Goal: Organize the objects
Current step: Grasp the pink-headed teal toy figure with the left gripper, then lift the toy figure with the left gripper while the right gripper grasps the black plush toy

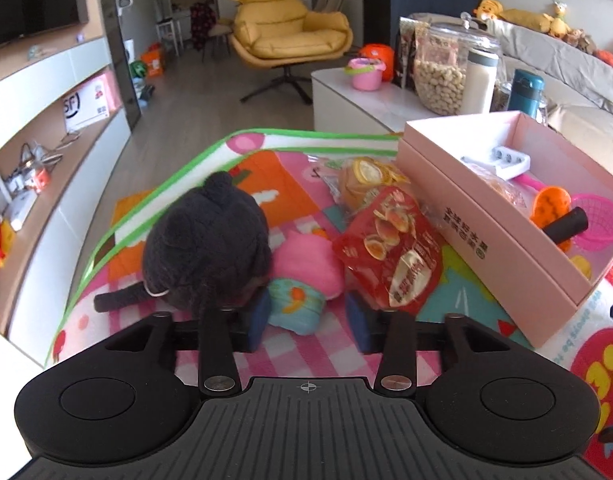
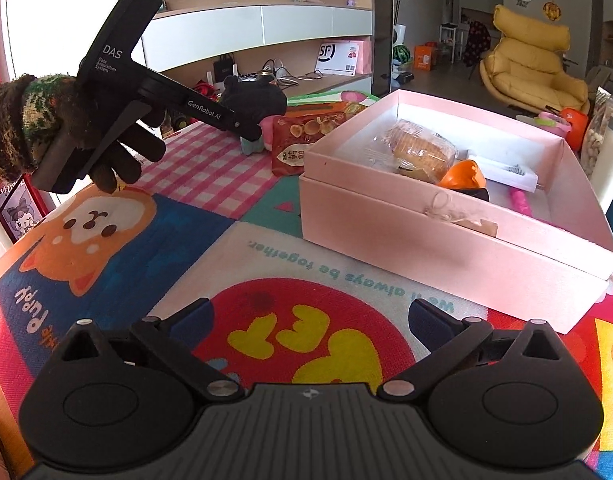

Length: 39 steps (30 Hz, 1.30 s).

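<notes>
- Pink cardboard box (image 2: 446,240) sits open on the patterned play mat (image 2: 266,252), already holding a wrapped bun (image 2: 422,152), an orange toy (image 2: 464,174) and a white tray (image 1: 502,160).
- Left tongs (image 1: 310,320) stand about half open, with 1 blue pad on each side of the cupcake plush (image 1: 302,284); the pads do not look pressed into it, though the near side of the toy is partly hidden by the tongs, so light contact is possible.
- That plush lies on the mat, with the black knitted hat (image 1: 206,248) touching it on the left and the red snack bag (image 1: 390,248) just beside it on the right. A clear bag of yellow slices (image 1: 366,178) lies behind, near the box wall.
- Right tongs (image 2: 310,316) are spread wide over the mat, empty, near the front of the box.
- Risks, as I judge them:
- Closing now could catch a fold of the hat or the braided cord along with the plush, dragging both.
- The right pad sits close to the snack bag's corner; a pinch there could crumple it or carry it along.
- A soft plush gripped low may sag or slip on the way to the box.
- The box wall is high; a low carry could knock it.
</notes>
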Available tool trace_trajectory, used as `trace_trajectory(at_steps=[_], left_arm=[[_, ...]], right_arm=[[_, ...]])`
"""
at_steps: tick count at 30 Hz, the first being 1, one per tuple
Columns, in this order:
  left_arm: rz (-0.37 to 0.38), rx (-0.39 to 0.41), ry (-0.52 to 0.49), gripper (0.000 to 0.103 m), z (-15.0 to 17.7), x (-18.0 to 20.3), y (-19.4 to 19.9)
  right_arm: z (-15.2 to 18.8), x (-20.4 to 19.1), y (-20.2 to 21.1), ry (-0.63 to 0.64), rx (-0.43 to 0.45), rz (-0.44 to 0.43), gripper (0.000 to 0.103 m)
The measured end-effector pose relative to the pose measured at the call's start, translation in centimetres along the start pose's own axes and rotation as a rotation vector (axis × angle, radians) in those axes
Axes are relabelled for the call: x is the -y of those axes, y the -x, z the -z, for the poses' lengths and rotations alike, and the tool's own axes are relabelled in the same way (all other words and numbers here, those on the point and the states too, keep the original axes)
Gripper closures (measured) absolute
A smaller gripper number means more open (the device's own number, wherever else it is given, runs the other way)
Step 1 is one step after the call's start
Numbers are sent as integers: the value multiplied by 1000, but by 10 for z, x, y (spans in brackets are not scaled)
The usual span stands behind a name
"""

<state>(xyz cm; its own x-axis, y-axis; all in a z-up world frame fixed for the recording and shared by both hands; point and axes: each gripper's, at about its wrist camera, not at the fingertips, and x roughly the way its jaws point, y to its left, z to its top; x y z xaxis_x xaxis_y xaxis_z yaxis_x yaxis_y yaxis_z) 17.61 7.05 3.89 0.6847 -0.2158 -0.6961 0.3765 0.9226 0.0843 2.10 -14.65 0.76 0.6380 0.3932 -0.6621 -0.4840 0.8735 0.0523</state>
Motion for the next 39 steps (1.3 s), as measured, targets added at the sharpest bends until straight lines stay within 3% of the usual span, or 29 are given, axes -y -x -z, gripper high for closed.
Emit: trace_trajectory(at_steps=[3, 11, 13, 14, 18, 23, 28, 31, 35, 39], left_arm=[[-38, 5, -37, 51, -1, 9, -4], [-92, 30, 61, 49, -6, 2, -19], [-103, 26, 95, 57, -4, -2, -24], [-99, 22, 115, 67, -2, -5, -26], [-58, 41, 175, 70, 12, -7, -10], [22, 90, 204, 72, 50, 11, 43], [91, 67, 239, 72, 94, 32, 84], [124, 58, 235, 71, 110, 41, 97], [145, 105, 203, 72, 125, 48, 112], [156, 169, 260, 72, 138, 35, 126]], right_arm=[[0, 1, 0, -6, -3, 6, 0], [-1, 2, -2, -13, -14, 11, 0], [-1, 2, -3, -17, -15, 15, 0], [-1, 3, -3, -19, -16, 19, 0], [-1, 4, -5, -30, -23, 30, 0], [-3, 3, -9, -35, -39, 63, 0], [-10, -6, -12, -24, -60, 117, 0], [-30, -15, -4, -24, -36, 136, 0], [-82, -33, 23, 11, 59, 133, 0], [-145, -54, 6, 66, 87, 146, 0]])
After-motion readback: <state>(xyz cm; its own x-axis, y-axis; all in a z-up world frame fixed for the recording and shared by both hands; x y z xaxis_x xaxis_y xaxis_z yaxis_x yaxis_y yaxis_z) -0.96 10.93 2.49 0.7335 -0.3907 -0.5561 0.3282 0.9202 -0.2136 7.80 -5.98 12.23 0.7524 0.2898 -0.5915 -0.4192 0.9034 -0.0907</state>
